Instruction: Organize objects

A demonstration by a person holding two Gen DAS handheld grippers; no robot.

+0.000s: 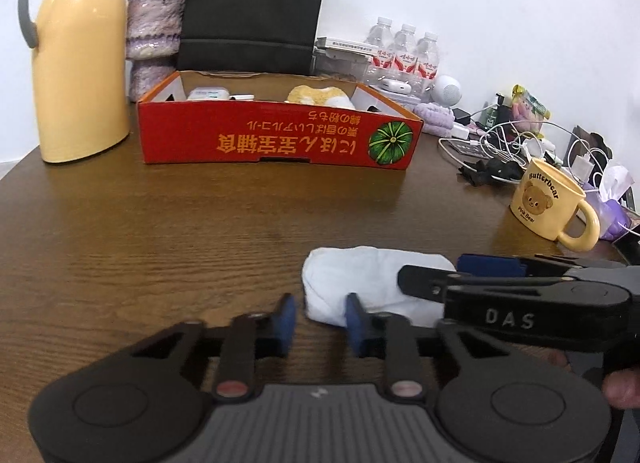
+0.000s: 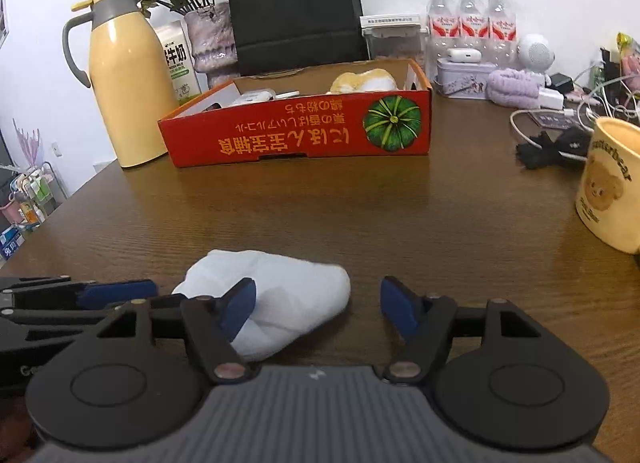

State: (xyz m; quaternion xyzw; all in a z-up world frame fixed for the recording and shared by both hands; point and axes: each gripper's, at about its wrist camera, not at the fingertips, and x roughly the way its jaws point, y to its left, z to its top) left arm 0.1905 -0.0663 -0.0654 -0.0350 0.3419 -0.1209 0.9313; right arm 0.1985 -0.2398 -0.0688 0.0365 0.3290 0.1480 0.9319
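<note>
Left wrist view: the left gripper (image 1: pixel 320 319) is hanging released, jaws narrow, beside the white cloth (image 1: pixel 372 283) lying crosswise on the table (image 1: pixel 160 231).

Right wrist view: the right gripper (image 2: pixel 318 305) is standing released around the cloth's (image 2: pixel 276 295) rounded right end.

Three water bottles (image 2: pixel 471 15) stand in a row at the back. There is one red box (image 1: pixel 276 135), one yellow jug (image 1: pixel 80 75), one yellow mug (image 1: pixel 552 203), one black bag (image 1: pixel 256 11) and one white cloth (image 2: pixel 276 295).
</note>
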